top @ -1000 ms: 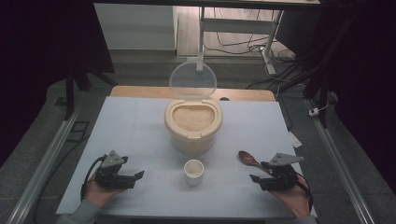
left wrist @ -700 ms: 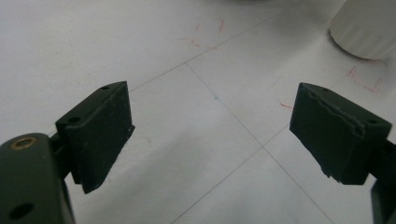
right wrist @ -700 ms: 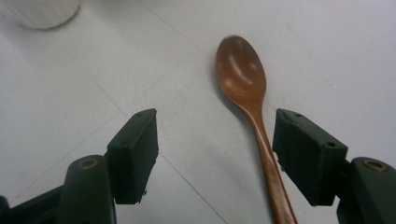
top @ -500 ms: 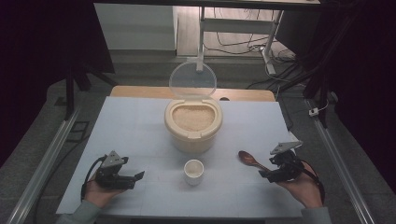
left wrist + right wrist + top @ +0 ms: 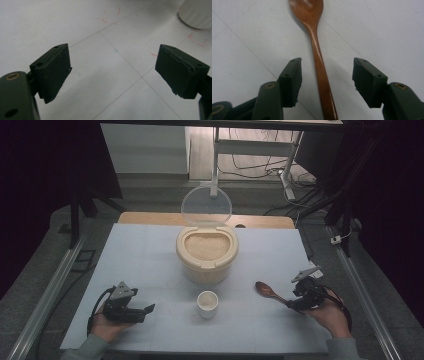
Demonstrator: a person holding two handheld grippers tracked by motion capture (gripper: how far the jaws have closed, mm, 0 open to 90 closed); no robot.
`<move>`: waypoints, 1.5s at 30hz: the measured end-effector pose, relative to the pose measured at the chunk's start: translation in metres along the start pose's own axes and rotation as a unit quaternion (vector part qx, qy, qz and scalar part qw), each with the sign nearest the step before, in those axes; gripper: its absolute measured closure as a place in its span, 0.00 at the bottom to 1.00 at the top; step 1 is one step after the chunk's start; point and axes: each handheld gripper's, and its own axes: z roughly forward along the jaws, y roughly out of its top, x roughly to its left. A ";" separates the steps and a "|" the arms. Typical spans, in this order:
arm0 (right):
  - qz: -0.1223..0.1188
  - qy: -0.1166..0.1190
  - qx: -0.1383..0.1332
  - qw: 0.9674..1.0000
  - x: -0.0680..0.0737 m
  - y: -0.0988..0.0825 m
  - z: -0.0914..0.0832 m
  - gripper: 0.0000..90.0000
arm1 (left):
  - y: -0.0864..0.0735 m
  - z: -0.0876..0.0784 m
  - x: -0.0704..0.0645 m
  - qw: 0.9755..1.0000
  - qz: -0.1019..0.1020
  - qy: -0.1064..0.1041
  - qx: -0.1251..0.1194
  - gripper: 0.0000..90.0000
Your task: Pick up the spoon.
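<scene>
R gripper [image 5: 295, 303] sits near the bench's front right corner, low over the surface, person's hand under and behind it. Wooden spoon [image 5: 269, 291] lies flat on the bench [image 5: 150, 250] just inboard of that gripper, bowl pointing toward bench centre, handle running back toward the front right corner. In the right gripper view the spoon handle [image 5: 322, 75] runs straight up between the two black jaws, clear gap on each side; pads not touching wood. Jaws have just been closing, now standing part-way in, spoon handle between them but not gripped. Spoon bowl faces up, looks empty. L gripper [image 5: 142, 312] rests near the front left corner, hand behind it, pointing across toward bench centre. In the left gripper view its jaws stand wide apart w/ nothing between, just bare white surface w/ thin grid lines and faint red marks. Small white cup [image 5: 207, 303] stands upright near the front edge, roughly mid-bench, between the two grippers and well apart from both; its contents cannot be told. Behind the cup, at bench centre, a cream rice container [image 5: 206, 257] filled w/ pale grain, its clear round lid [image 5: 206, 207] hinged up and standing open on the far side.
</scene>
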 end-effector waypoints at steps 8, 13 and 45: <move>-0.032 0.022 0.032 0.999 -0.002 0.007 0.012 0.60 | -0.001 0.000 0.001 1.000 0.001 0.000 0.001 0.14; -0.038 0.024 0.049 0.998 -0.003 0.009 0.018 0.66 | -0.001 0.001 0.001 1.000 0.002 0.000 0.002 0.14; -0.101 0.035 0.018 0.994 0.003 0.011 0.008 0.89 | -0.003 0.003 0.002 1.000 0.006 0.003 0.009 0.14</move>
